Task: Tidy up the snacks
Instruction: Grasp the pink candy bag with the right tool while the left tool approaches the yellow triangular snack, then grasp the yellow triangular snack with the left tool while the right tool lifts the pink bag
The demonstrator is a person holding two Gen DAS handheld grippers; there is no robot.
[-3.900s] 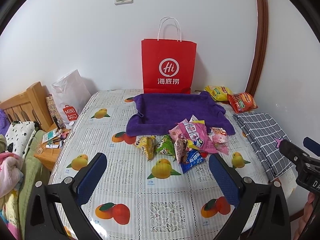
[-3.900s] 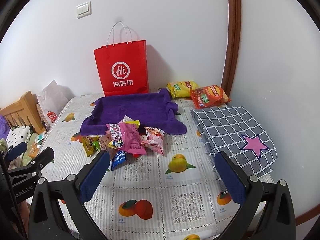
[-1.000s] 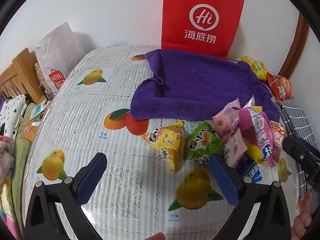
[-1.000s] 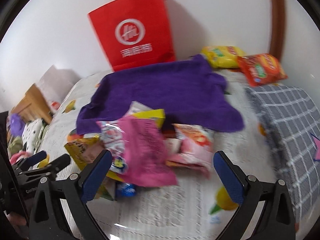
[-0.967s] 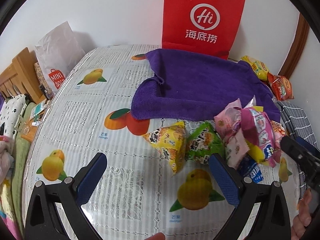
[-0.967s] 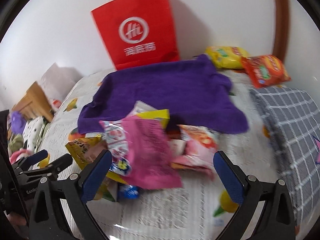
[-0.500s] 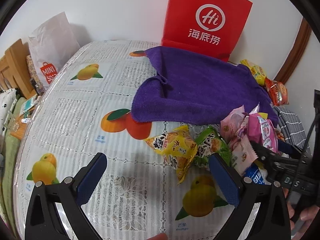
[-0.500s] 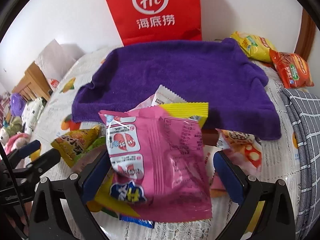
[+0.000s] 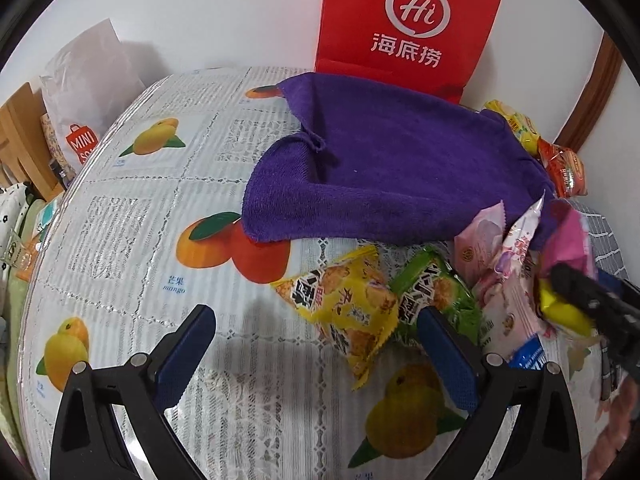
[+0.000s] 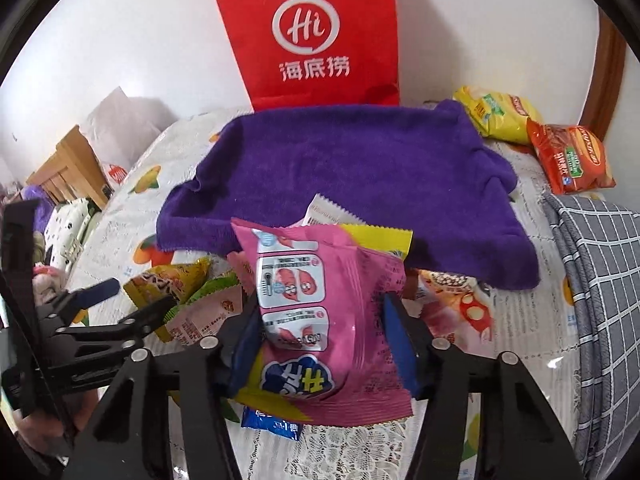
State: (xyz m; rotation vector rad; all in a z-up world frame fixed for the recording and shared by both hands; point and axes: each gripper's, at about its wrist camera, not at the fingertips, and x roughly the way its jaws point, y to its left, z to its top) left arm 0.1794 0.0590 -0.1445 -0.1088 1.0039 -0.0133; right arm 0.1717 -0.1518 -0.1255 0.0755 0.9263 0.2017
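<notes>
A pile of snack packets lies on the fruit-print tablecloth in front of a purple towel (image 9: 392, 168). My right gripper (image 10: 320, 340) is shut on a pink snack bag (image 10: 320, 320), its pads pressing both sides of the bag; a yellow packet (image 10: 380, 240) sits behind it. My left gripper (image 9: 320, 356) is open and empty, just in front of a yellow triangular packet (image 9: 344, 300) and a green packet (image 9: 432, 300). The pink bag also shows at the right edge of the left wrist view (image 9: 568, 240).
A red paper bag (image 10: 316, 36) stands against the wall behind the towel (image 10: 352, 176). A yellow chip bag (image 10: 496, 114) and a red chip bag (image 10: 568, 160) lie at the back right. A grey checked cloth (image 10: 600, 264) covers the right side. A white shopping bag (image 9: 84, 100) stands left.
Both grippers have moved in toward the snack pile. My right gripper has closed its jaws onto the pink snack bag. My left gripper stays open and came closer to the yellow and green packets.
</notes>
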